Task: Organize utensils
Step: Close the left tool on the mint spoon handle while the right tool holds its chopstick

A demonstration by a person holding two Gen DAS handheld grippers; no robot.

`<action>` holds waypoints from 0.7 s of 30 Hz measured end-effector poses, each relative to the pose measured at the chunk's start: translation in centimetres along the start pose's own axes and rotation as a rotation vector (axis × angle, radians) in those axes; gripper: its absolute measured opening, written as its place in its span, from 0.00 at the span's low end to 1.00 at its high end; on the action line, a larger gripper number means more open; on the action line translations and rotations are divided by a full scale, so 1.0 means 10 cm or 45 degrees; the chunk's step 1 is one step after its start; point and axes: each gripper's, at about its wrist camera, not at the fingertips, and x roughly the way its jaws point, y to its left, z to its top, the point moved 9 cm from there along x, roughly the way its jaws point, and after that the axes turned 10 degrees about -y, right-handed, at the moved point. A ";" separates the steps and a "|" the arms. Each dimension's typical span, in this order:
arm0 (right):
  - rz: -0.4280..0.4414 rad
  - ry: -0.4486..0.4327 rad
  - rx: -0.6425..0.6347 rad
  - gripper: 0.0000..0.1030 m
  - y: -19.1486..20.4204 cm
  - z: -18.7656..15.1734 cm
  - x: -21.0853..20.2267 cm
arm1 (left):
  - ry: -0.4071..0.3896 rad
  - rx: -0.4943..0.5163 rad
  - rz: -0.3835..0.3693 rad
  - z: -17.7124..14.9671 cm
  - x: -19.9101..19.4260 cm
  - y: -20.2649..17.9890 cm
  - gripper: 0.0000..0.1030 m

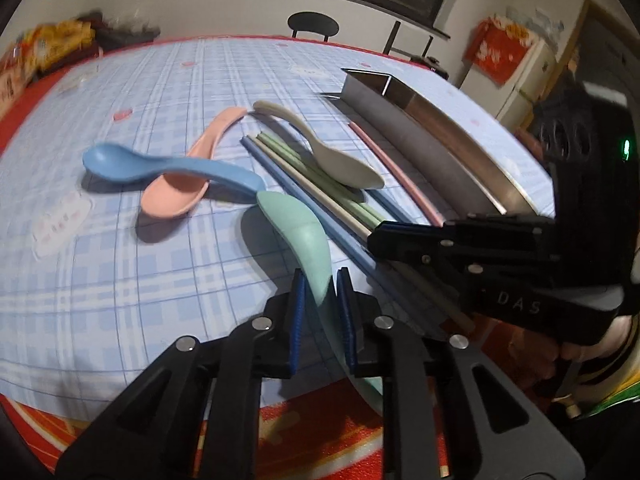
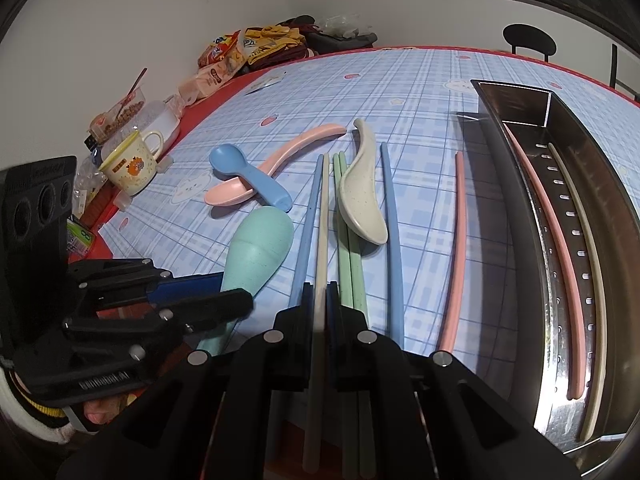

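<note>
My left gripper [image 1: 322, 304] is shut on the handle of the mint green spoon [image 1: 296, 224], whose bowl lies face down on the checked cloth. My right gripper [image 2: 320, 292] is shut on a cream chopstick [image 2: 323, 216] that lies among blue and green chopsticks [image 2: 347, 240]. A cream spoon [image 2: 360, 200] rests across the green pair. Further back a blue spoon [image 2: 248, 176] crosses a pink spoon [image 2: 280, 156]. One pink chopstick [image 2: 456, 248] lies beside the steel tray [image 2: 504, 184]. Inside the tray lie another pink chopstick [image 2: 552, 220] and a cream one [image 2: 584, 248].
A yellow-rimmed mug [image 2: 132, 164], plastic containers and snack packets [image 2: 240, 56] crowd the table's far left side. A black chair [image 2: 528, 40] stands behind the table. Red cloth [image 1: 320, 432] marks the near table edge under my grippers.
</note>
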 end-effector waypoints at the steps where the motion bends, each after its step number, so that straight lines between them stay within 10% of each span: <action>1: -0.003 -0.001 -0.003 0.07 0.00 0.00 0.00 | -0.001 0.030 0.017 0.00 0.01 -0.02 0.19; 21: -0.150 0.012 -0.207 0.08 0.12 -0.01 0.06 | -0.099 -0.169 -0.070 0.08 -0.08 0.20 0.11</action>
